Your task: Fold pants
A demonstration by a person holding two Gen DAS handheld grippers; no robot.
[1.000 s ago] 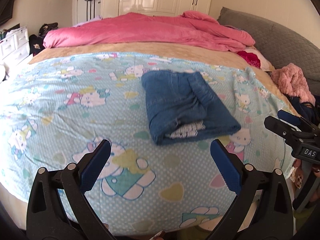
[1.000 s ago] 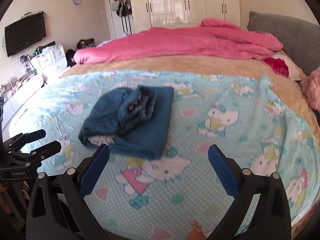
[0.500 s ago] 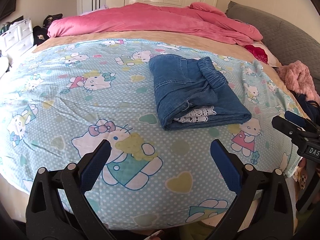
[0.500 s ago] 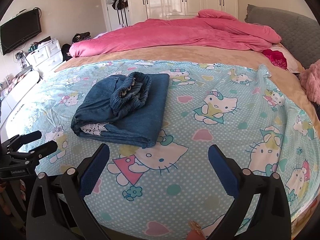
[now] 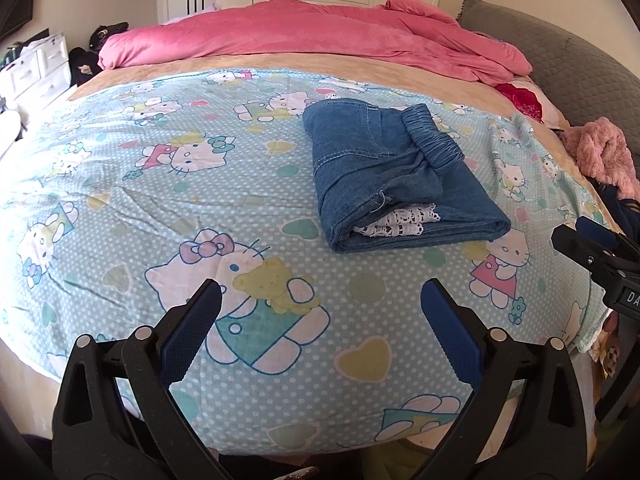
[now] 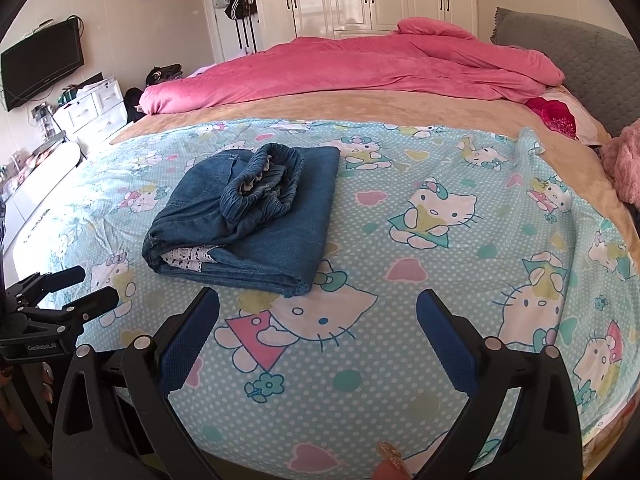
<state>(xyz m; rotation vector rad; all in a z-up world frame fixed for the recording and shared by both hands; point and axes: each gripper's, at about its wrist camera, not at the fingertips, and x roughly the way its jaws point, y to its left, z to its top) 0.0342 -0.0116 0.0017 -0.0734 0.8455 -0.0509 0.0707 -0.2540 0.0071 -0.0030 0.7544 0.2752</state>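
Observation:
The blue denim pants (image 5: 394, 172) lie folded into a compact bundle on the light-blue cartoon-cat sheet (image 5: 160, 184), elastic waistband on top and a strip of white patterned lining showing at the near edge. In the right wrist view the pants (image 6: 248, 216) sit left of centre. My left gripper (image 5: 320, 308) hangs open over the bed's near edge, short of the pants, holding nothing. My right gripper (image 6: 318, 312) is open too, just in front of the bundle's near right corner. Each gripper also shows at the side of the other's view: the right gripper (image 5: 600, 248), the left gripper (image 6: 56, 300).
A rumpled pink duvet (image 5: 304, 36) covers the far half of the bed, with a grey headboard (image 5: 580, 68) at the right. A pink fluffy garment (image 5: 604, 156) lies at the bed's right edge. White drawers (image 6: 92, 112) and a wall TV (image 6: 40, 64) stand on the left.
Both views have drawn nearer to the bed and tilted down, so the pants look larger and closer. Both grippers stayed open; the pants have not moved.

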